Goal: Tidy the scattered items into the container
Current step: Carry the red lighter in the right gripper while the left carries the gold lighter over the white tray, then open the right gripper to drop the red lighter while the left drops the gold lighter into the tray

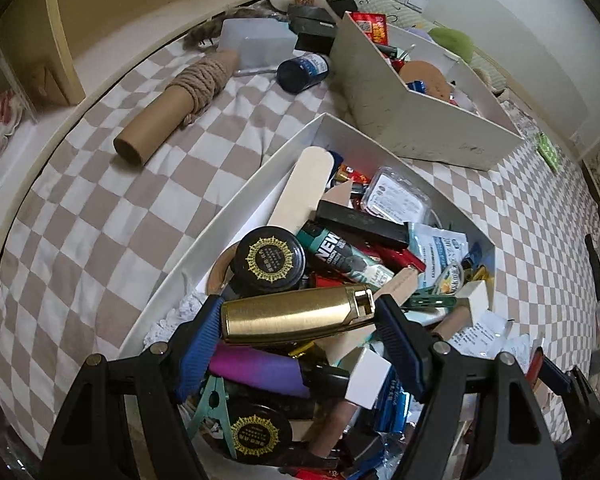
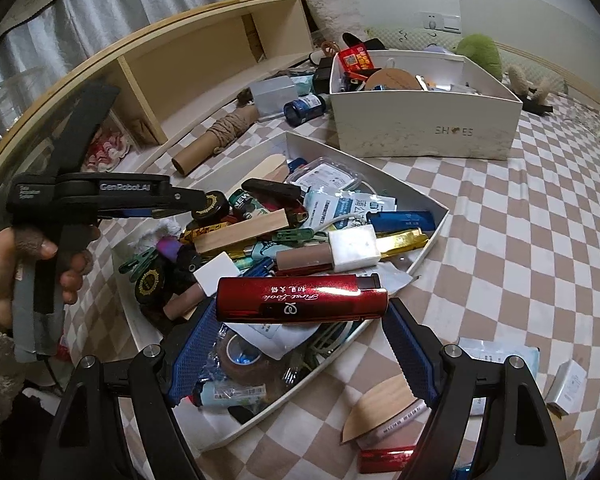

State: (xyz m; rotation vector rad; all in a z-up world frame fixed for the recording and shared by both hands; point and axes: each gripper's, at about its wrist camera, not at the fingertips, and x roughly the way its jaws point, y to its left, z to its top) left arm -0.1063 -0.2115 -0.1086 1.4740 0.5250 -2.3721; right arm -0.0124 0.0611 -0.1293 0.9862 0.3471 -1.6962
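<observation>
A shallow white tray (image 1: pixel 260 168) (image 2: pixel 428 236) full of small items lies on the checkered cloth. My left gripper (image 1: pixel 300 316) is shut on a gold lighter (image 1: pixel 296 314), held crosswise just above the tray's contents. My right gripper (image 2: pixel 302 300) is shut on a red lighter (image 2: pixel 300 296), held crosswise over the tray's near end. The left gripper also shows in the right wrist view (image 2: pixel 180 202), over the tray's left side. Loose items lie on the cloth right of the tray: a wooden piece (image 2: pixel 380 412), a second red lighter (image 2: pixel 388 458), small packets (image 2: pixel 500 356).
A tall white box (image 2: pixel 420 128) (image 1: pixel 420 120) marked SHOES stands behind the tray, full of things. A cardboard tube with rope (image 1: pixel 176 108) (image 2: pixel 216 136), a dark blue bottle (image 1: pixel 302 70) (image 2: pixel 304 108) and a clear plastic box (image 1: pixel 256 40) lie beyond. A wooden shelf (image 2: pixel 204 60) runs along the left.
</observation>
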